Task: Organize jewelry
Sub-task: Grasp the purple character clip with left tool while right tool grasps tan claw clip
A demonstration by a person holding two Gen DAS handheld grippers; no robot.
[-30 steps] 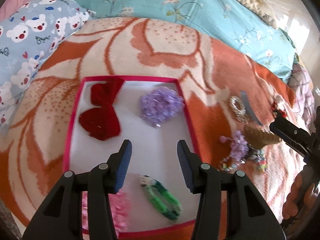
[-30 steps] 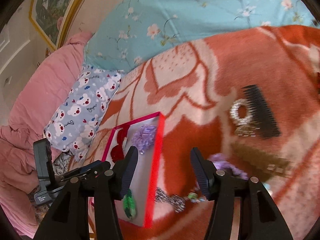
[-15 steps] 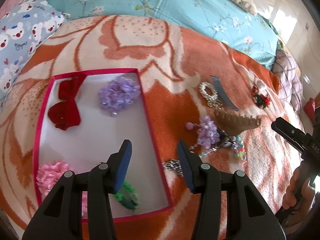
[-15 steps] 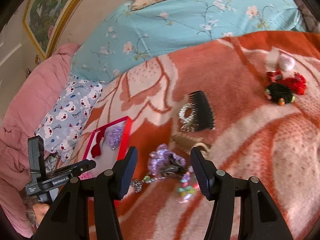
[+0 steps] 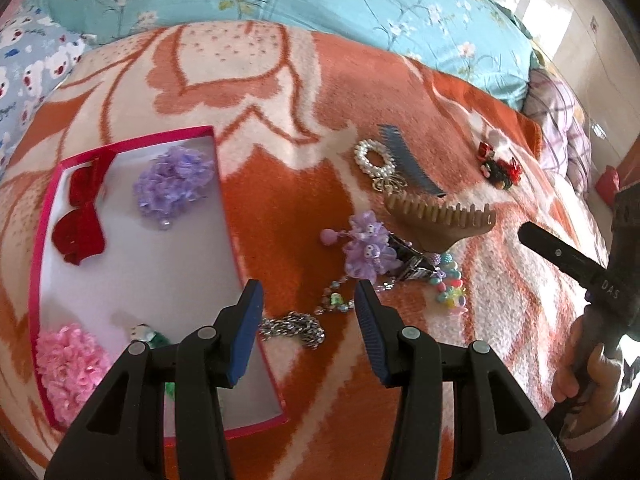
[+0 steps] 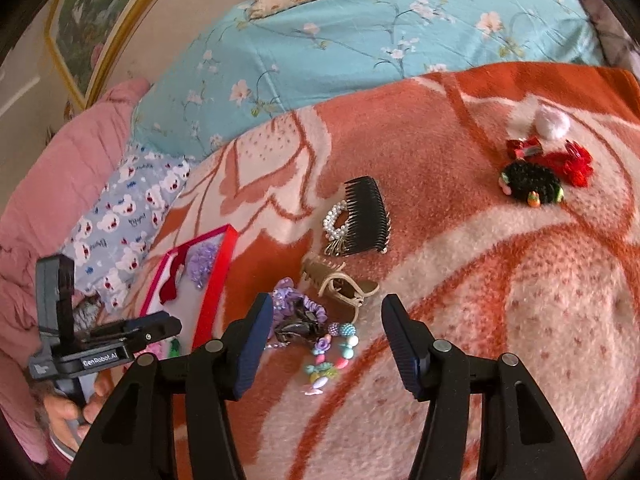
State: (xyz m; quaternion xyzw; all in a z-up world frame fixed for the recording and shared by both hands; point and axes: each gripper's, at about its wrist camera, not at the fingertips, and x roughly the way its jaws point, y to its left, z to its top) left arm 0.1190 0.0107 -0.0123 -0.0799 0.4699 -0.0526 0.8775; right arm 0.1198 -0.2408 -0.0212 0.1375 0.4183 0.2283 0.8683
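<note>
A pink-rimmed box (image 5: pixel 216 184) with a white floor holds a red bow (image 5: pixel 80 216), a purple scrunchie (image 5: pixel 172 184), a pink scrunchie (image 5: pixel 68 364) and a green piece. My left gripper (image 5: pixel 308 312) is open above a silver chain (image 5: pixel 296 326) just right of the box; nothing is between its pads. My right gripper (image 6: pixel 326 328) is opening, and a beaded bracelet (image 6: pixel 332 354) lies on the blanket below its gap, not gripped. A purple hair clip (image 6: pixel 296 308) and a tan claw clip (image 6: pixel 340 280) sit just beyond it.
A black comb (image 6: pixel 368 216) and a pearl ring (image 6: pixel 334 220) lie further back. Red and black hair pieces (image 6: pixel 536 176) sit at the far right. All rest on an orange and cream blanket (image 6: pixel 500 320); teal bedding (image 6: pixel 360 32) and a bear-print pillow (image 6: pixel 128 216) lie behind.
Both views have swung from the box toward the pile of loose pieces to its right. The right gripper's jaws stand a little wider. Nothing has been picked up.
</note>
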